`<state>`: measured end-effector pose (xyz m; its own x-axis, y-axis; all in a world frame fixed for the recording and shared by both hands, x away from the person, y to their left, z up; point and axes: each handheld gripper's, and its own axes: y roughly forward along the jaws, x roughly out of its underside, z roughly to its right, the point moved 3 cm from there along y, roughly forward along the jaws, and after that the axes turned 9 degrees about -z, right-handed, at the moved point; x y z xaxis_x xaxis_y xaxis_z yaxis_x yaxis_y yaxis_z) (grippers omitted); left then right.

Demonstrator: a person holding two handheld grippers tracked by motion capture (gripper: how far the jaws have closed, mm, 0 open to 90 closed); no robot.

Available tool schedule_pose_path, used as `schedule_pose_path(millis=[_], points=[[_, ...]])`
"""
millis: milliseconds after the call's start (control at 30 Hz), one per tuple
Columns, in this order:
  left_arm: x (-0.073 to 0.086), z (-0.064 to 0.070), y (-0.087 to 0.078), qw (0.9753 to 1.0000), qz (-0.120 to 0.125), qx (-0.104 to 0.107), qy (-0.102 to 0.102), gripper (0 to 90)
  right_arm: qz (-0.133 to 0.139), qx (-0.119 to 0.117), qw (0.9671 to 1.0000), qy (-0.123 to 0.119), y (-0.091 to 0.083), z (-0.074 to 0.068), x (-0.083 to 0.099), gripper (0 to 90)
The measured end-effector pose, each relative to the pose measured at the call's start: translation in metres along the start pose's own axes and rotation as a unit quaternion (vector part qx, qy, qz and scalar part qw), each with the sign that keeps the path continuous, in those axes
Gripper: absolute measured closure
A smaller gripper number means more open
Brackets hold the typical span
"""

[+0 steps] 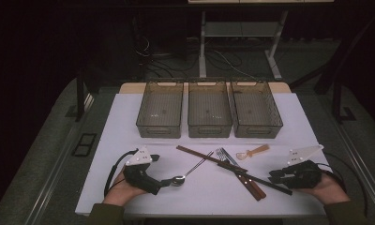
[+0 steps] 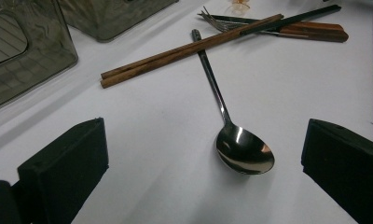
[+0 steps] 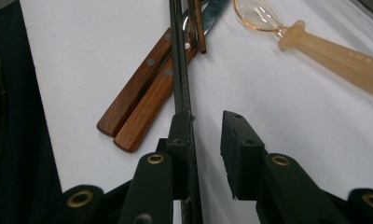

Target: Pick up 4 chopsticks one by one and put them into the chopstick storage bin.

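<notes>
Spoon lower centre of left gripper view, between spread jaws of left gripper; right gripper parted beside chopsticks

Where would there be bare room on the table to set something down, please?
Bare white table lies left of the three bins, and again right of them. The front edge between the left gripper and right gripper is bare too. The middle is crowded: spoon, chopsticks, fork, wooden handles.

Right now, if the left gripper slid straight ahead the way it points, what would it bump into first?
Most likely the metal spoon: its bowl lies on the table between the left gripper's open jaws, just ahead. Beyond it lie the brown chopsticks.
</notes>
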<state>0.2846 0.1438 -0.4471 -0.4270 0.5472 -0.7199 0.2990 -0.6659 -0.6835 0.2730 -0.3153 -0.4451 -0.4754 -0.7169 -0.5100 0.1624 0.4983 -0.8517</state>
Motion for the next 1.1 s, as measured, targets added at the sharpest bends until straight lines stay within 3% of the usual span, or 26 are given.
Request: schedule_pose_path(millis=[1100], points=[[0.000, 0.000, 0.001, 1.0000, -0.003, 0.000, 0.003, 0.0, -0.024, -0.012, 0.9995, -0.015, 0.011, -0.002, -0.003, 79.7]])
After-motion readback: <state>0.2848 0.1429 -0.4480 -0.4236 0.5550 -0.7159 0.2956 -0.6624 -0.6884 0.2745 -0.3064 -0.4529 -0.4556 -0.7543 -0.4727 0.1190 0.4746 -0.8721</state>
